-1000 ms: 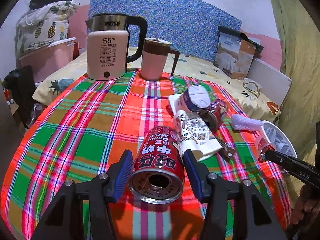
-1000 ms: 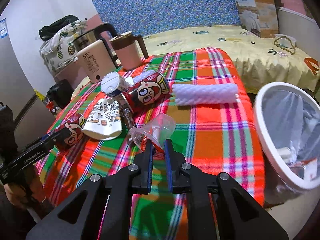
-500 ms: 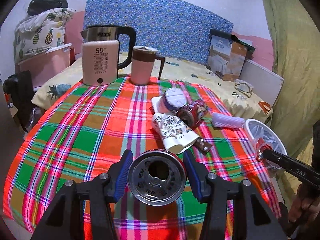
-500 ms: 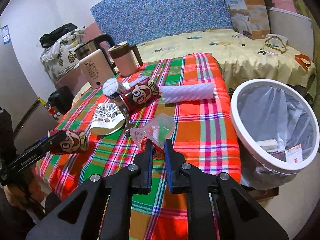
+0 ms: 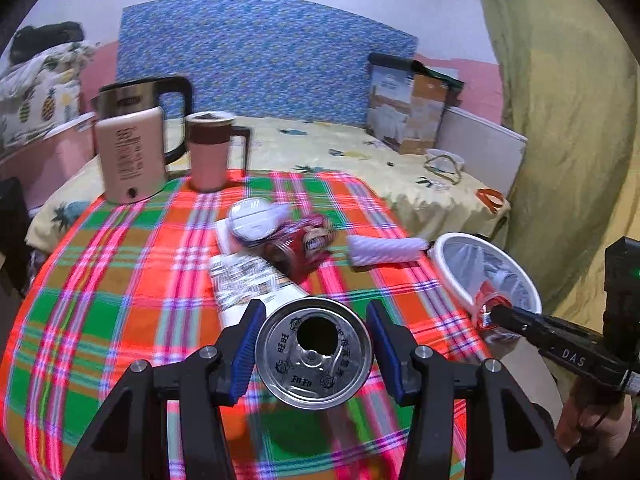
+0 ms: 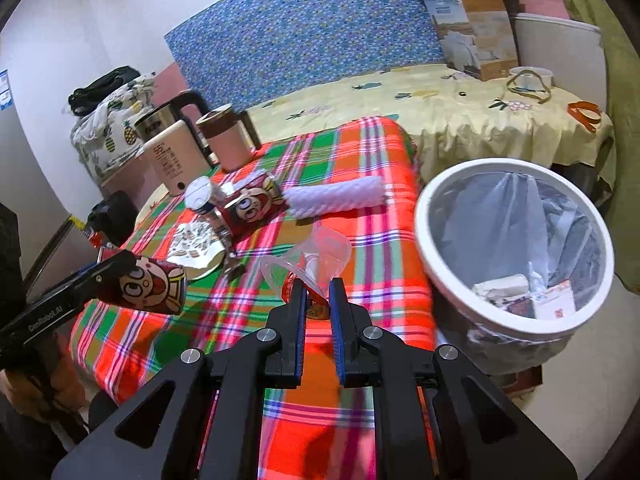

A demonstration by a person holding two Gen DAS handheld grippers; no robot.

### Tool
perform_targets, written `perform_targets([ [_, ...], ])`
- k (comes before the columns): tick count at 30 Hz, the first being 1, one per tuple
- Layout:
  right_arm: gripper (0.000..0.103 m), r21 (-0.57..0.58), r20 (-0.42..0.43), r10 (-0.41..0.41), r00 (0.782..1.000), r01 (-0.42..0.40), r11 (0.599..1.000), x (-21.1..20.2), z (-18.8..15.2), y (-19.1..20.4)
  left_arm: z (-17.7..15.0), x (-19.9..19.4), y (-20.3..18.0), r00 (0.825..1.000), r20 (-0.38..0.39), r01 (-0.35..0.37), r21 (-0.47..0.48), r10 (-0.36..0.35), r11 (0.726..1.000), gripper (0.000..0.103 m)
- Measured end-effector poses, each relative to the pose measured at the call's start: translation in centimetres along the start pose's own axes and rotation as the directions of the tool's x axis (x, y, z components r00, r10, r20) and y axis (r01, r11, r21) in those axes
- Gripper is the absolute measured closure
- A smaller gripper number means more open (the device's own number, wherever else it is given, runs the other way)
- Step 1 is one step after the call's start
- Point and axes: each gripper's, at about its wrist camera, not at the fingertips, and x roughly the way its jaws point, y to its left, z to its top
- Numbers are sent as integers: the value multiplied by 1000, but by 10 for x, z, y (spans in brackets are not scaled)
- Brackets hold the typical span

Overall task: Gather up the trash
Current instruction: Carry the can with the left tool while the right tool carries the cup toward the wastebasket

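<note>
Left gripper (image 5: 314, 346): clamped wide on a red drink can (image 5: 314, 354), carried clear of the desk (image 5: 120, 280), open end toward the camera; risk judged: leftover liquid dribbling onto the plaid cloth if it tips. Right gripper (image 6: 318, 300): clenched on a crumpled clear plastic cup (image 6: 320, 252) by a thin fold, near the desk edge; risk judged: the flimsy rim slipping free short of the bin. White lined bin (image 6: 440, 256): just beside the desk, holding some scraps. Uncollected beyond: patterned pouch (image 5: 248, 284), second red can (image 5: 300, 244), white-lidded pot (image 5: 252, 218), white foam roll (image 5: 384, 248). Far edge: kettle (image 5: 132, 156) and mug (image 5: 210, 152), clear of either path.
</note>
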Motion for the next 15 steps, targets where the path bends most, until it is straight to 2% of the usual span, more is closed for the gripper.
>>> perform_targets([
  [8, 89, 50, 31, -61, 998, 60, 997, -15, 3, -34, 21, 28, -51, 996, -2, 88, 65, -88, 994, 51],
  [15, 89, 103, 44, -127, 991, 122, 987, -24, 5, -69, 36, 58, -98, 986, -23, 167, 116, -166, 979, 51],
])
